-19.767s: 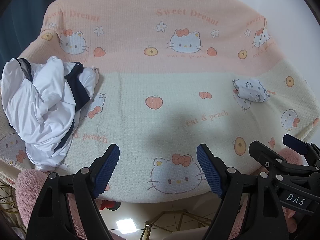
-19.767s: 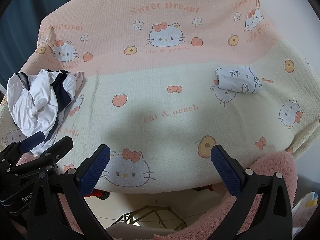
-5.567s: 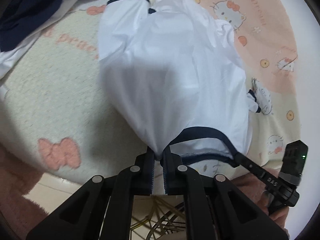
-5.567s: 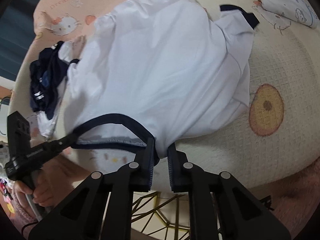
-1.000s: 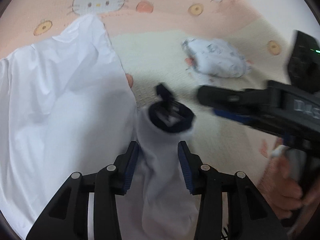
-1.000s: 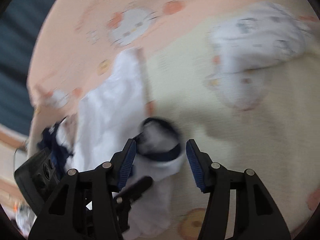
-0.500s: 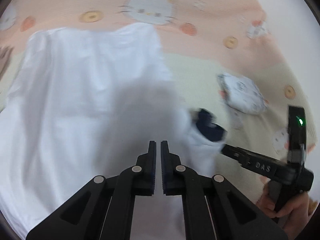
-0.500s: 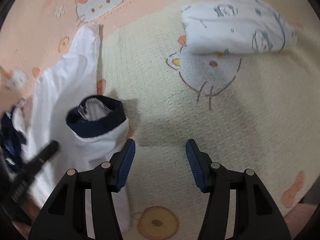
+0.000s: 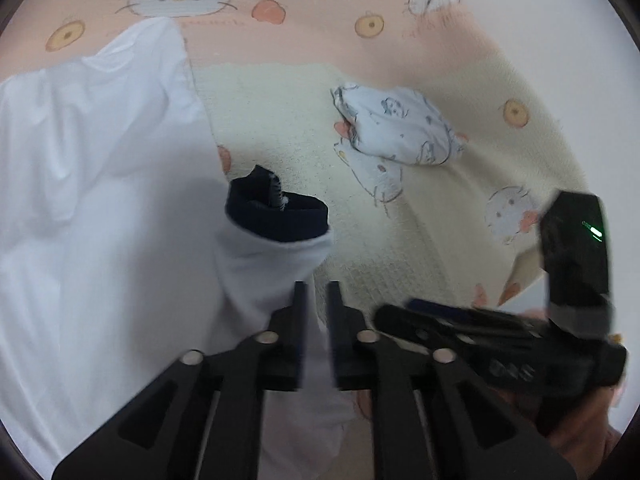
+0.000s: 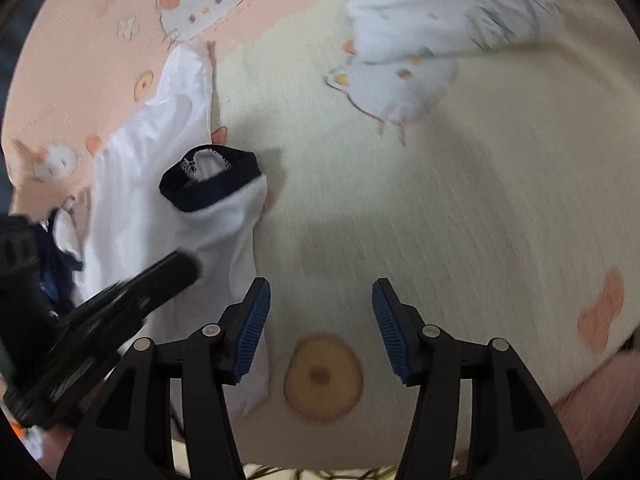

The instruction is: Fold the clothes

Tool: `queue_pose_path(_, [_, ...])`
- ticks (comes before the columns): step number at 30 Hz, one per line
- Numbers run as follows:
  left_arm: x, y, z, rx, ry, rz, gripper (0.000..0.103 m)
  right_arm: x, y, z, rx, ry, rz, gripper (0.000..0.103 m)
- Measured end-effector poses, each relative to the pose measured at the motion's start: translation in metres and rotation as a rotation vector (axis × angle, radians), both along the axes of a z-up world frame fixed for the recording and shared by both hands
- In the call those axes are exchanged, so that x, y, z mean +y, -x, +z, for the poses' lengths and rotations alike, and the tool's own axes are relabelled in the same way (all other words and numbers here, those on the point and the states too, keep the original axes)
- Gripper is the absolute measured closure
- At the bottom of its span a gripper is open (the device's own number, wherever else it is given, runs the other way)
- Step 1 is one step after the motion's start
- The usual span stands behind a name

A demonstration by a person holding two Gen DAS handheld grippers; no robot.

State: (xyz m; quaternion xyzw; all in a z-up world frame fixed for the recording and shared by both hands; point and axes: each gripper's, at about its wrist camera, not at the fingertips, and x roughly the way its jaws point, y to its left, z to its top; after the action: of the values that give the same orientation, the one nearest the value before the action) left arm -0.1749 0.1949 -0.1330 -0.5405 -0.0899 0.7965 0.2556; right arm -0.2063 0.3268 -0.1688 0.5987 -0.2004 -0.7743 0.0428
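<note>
Shirts [image 9: 100,200] — one white, one folded bundle [image 9: 400,128] — two claws.

Both wrist views look steeply down, close, sharing the sleeve [image 9: 276,232] [image 10: 216,200] and folded cloth [image 9: 400,128] [image 10: 448,12].

Cartoon-cat blanket [image 9: 460,216] covers whole surface: pink band toward 12 o'clock, cream band nearer camera. Cat faces, peaches, round yellow fruit prints, pink bows scattered all over. Big yellow fruit print [image 10: 322,378] sits at 6 o'clock in right wrist view. Plain white wall [image 9: 560,20] behind, around 1 o'clock.
</note>
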Motion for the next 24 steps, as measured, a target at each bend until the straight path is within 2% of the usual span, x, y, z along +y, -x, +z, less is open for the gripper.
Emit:
queue_pose_path(1, [0.005, 0.004, -0.001, 0.003, 0.014, 0.007, 0.056, 0.005, -0.002, 0.000, 0.001, -0.006, -0.025, 0.048])
queue_pose_path(2, [0.008, 0.008, -0.002, 0.001, 0.015, 0.012, 0.055, 0.007, -0.001, 0.003, 0.007, -0.024, -0.045, 0.048])
queue_pose_path(4, [0.013, 0.013, -0.005, -0.007, 0.027, 0.015, 0.055, 0.010, 0.002, 0.009, 0.024, -0.050, -0.081, 0.048])
queue_pose_path(8, [0.023, 0.012, -0.016, -0.004, 0.109, 0.013, 0.057, 0.009, 0.009, 0.014, 0.046, -0.066, -0.100, 0.048])
queue_pose_path(10, [0.028, 0.008, -0.019, 0.020, 0.165, 0.018, 0.067, 0.010, 0.009, 0.013, 0.035, -0.074, -0.093, 0.048])
queue_pose_path(11, [0.028, 0.008, -0.018, 0.026, 0.172, 0.022, 0.081, 0.012, 0.008, 0.013, 0.030, -0.070, -0.092, 0.048])
queue_pose_path(12, [0.028, 0.007, -0.017, 0.032, 0.179, 0.026, 0.088, 0.014, 0.006, 0.014, 0.026, -0.067, -0.091, 0.048])
queue_pose_path(15, [0.027, 0.005, -0.015, 0.050, 0.199, 0.036, 0.094, 0.018, 0.007, 0.014, 0.024, -0.070, -0.098, 0.048])
queue_pose_path(16, [0.022, 0.004, -0.011, 0.051, 0.183, 0.045, 0.094, 0.017, 0.010, 0.013, 0.025, -0.069, -0.099, 0.047])
queue_pose_path(20, [-0.019, -0.008, 0.018, 0.023, -0.004, 0.108, 0.094, 0.007, 0.014, 0.007, 0.031, -0.048, -0.063, 0.047])
queue_pose_path(24, [-0.070, -0.016, 0.029, -0.032, -0.154, 0.184, 0.094, -0.018, 0.019, 0.006, 0.057, 0.043, 0.031, 0.047])
